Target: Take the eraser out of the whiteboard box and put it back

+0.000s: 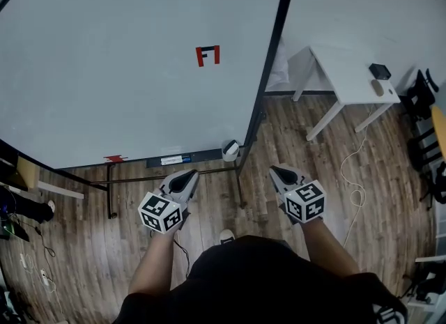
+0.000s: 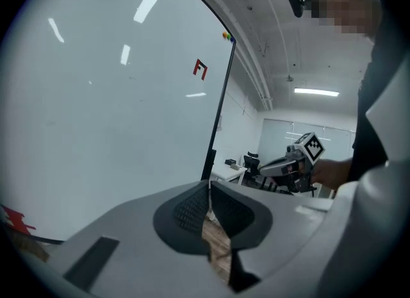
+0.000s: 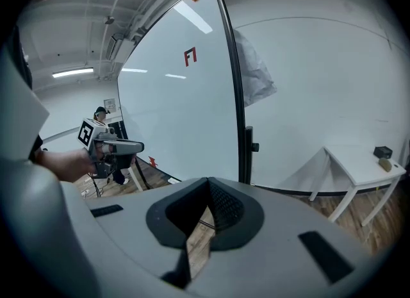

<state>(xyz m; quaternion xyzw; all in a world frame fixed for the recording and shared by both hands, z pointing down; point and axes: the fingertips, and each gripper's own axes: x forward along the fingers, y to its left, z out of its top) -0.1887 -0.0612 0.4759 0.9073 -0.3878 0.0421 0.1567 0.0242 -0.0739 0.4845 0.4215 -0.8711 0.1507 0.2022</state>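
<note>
The whiteboard (image 1: pixel 125 65) stands ahead on a black frame, with a red and black mark (image 1: pixel 208 55) on it. A small white box (image 1: pixel 231 150) hangs at its lower right corner, and a blue and white thing (image 1: pixel 175 159) lies on the bottom ledge; I cannot make out the eraser. My left gripper (image 1: pixel 187 174) is shut and empty, just below the ledge. My right gripper (image 1: pixel 277 171) is level with it, right of the board's post, also shut and empty. The jaws meet at the tips in the left gripper view (image 2: pixel 209 188) and the right gripper view (image 3: pixel 208 184).
A white table (image 1: pixel 348 72) with a small dark object (image 1: pixel 380 71) stands at the right by the wall. A white cable (image 1: pixel 355 176) trails over the wooden floor. The board's stand bar (image 1: pixel 174 176) runs low before my grippers. Black chairs (image 1: pixel 421 96) stand far right.
</note>
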